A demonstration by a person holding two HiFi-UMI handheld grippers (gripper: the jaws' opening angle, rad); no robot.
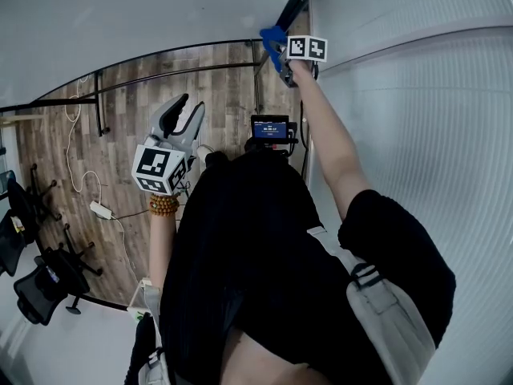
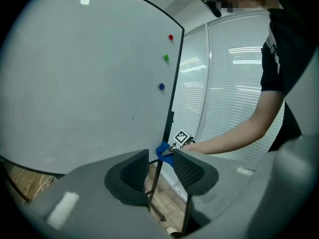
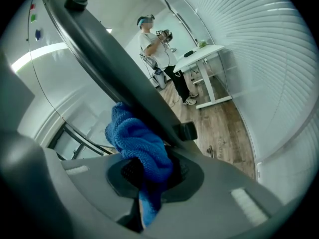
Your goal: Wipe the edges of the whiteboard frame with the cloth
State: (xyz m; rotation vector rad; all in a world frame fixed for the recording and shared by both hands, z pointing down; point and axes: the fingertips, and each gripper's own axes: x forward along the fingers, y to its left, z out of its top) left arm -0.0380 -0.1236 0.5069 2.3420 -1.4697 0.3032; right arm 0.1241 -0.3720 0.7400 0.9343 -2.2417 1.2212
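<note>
Grips the blue cloth (image 3: 139,143) in the right tongs (image 3: 149,171), shut hard on a bunched fold so that a thick wad sticks out past the tips and a loose tail hangs below. Presses that wad against the dark side edge of the whiteboard frame (image 3: 99,59), low on the board's right-hand upright and near its lower corner, going by the left gripper view. Reaches there with the right arm stretched well forward, probably to bring the cloth onto the narrow edge alone and spare the white face of the whiteboard (image 2: 89,73). Holds the left tongs (image 2: 160,171) back, well apart from the board, spread open on nothing and aimed at that same edge; likely just parked out of the way, since one cloth needs only one grip. Works on an edge standing upright, with its long axis vertical from lower corner to top corner and its thin face turned toward the window blinds (image 2: 229,83). Points the right tongs at this thin face, across the long axis, so seems set for a stroke along it; from so low a spot, most likely upward
</note>
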